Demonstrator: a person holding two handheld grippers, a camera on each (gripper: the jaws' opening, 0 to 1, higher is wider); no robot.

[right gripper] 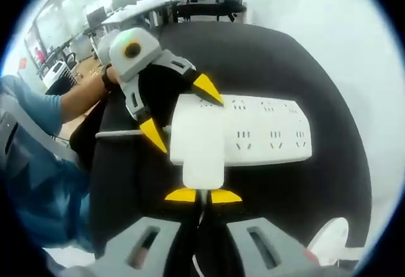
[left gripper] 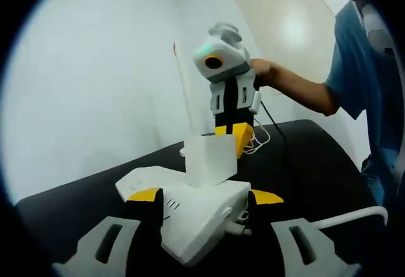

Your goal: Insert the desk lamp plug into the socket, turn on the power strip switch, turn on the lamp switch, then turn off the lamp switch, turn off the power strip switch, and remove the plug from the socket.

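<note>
- Right gripper view, nearest: right gripper (right gripper: 203,195), yellow tips almost pressed together, pinching the near end of the white boxy plug adapter (right gripper: 201,153), or the thin dark cord (right gripper: 201,226) running down between the jaws. I cannot tell which.
- Adapter sits on the near end of the flat white multi-socket power strip (right gripper: 253,131), which lies on the black tabletop (right gripper: 285,62). Fully seated or part lifted: can't tell.
- Just past it: left gripper (right gripper: 180,112), jaws spread wide, straddling the strip's end, one tip on the top face, one at the near edge.
- Left gripper view, near: left gripper (left gripper: 205,196) tips sit either side of the strip (left gripper: 190,207), bracing it, not clamped tight by the look.
- Adapter (left gripper: 210,160) stands upright on the strip; right gripper (left gripper: 233,131) comes down on it from behind.
- Far: person's hand (left gripper: 266,73), pale wall (left gripper: 95,68).
- Judgement: plug step, inserting or pulling, unclear which. To do it well: keep the left hold firm on the strip, move the adapter straight along the pin axis, no rocking, grip the body and not the cord.
</note>
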